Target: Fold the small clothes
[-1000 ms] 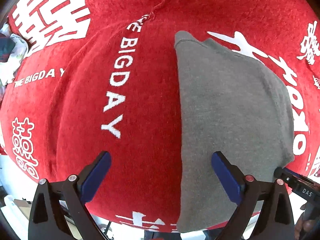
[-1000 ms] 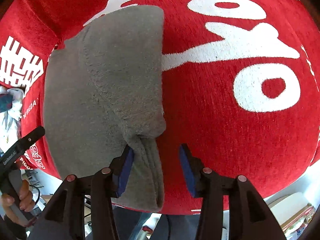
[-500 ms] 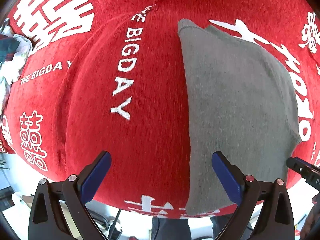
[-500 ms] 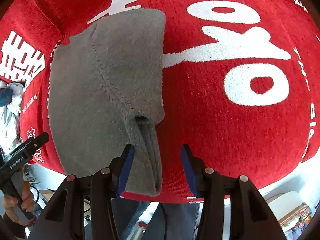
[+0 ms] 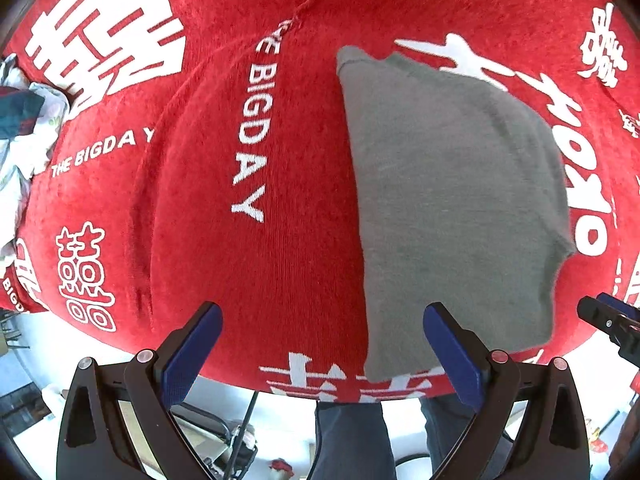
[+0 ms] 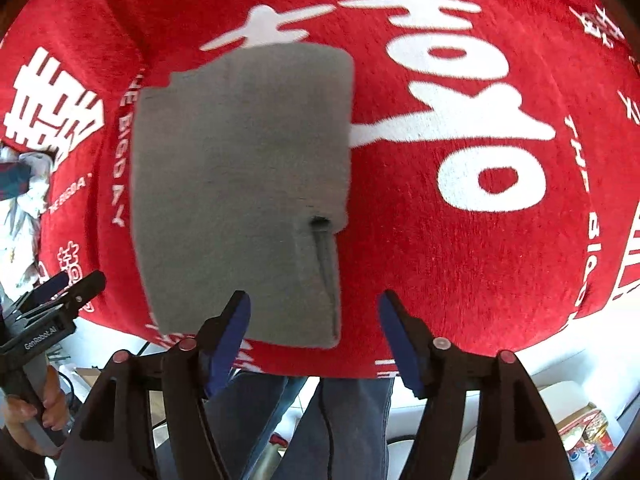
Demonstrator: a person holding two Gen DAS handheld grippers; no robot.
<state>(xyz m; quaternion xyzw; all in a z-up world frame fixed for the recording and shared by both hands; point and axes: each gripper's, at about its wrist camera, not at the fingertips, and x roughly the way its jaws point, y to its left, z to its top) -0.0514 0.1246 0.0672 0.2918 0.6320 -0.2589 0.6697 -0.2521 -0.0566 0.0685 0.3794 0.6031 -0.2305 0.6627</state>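
A grey knitted garment (image 5: 452, 200) lies folded flat on a red cloth with white lettering (image 5: 256, 140). In the right wrist view the garment (image 6: 240, 184) is a neat rectangle with a narrow folded strip along its near right edge. My left gripper (image 5: 320, 344) is open and empty, held above the table's near edge, just left of the garment. My right gripper (image 6: 314, 332) is open and empty, held above the garment's near right corner, apart from it.
The red cloth covers the table to its near edge (image 5: 280, 388). A pile of other clothes (image 5: 20, 120) lies at the far left. The person's legs in jeans (image 6: 320, 420) stand below the edge. A box (image 6: 580, 432) sits on the floor to the right.
My right gripper has opened wider, let go of the garment's near edge and pulled back. My left gripper has drawn back toward the table edge, staying open. The garment now lies flat.
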